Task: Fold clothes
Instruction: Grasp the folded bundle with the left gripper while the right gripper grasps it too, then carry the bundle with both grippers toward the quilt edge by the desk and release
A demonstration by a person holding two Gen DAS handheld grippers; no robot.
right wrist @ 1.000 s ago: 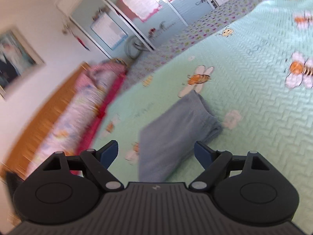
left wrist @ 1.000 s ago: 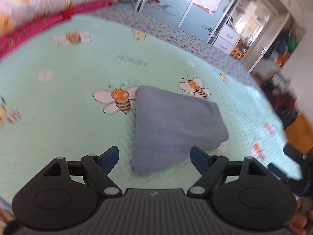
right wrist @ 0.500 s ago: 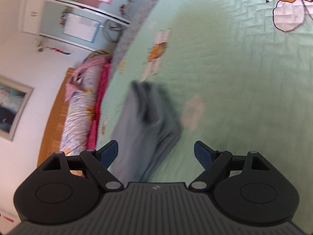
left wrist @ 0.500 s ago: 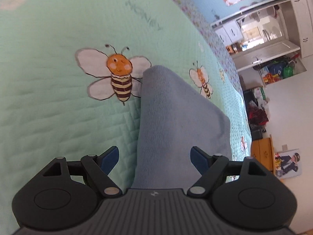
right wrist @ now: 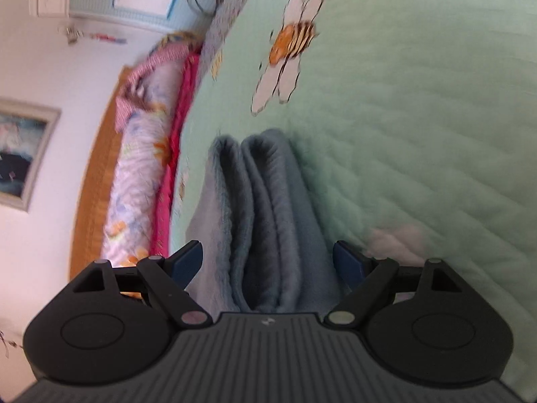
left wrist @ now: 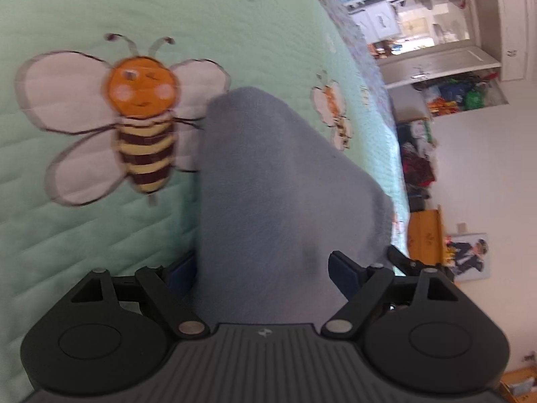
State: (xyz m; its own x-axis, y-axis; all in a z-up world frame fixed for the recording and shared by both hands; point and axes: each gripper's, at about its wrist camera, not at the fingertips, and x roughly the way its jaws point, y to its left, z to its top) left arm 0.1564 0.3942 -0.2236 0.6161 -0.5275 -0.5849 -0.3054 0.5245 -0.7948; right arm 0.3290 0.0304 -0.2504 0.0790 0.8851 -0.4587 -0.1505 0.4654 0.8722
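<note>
Lying folded on the mint-green quilted bedspread (left wrist: 84, 235) is a soft grey-blue fleece garment (left wrist: 282, 201), one corner overlapping a printed cartoon bee (left wrist: 134, 124). From the other end its stacked folded edges (right wrist: 265, 221) show as thick rolled layers. The left gripper (left wrist: 265, 268) straddles one end, jaws wide apart, cloth between the blue pads without being pinched. The right gripper (right wrist: 268, 258) straddles the layered end likewise, jaws spread. A pink floral pillow (right wrist: 141, 174) lies against the wooden headboard (right wrist: 97, 174).
</note>
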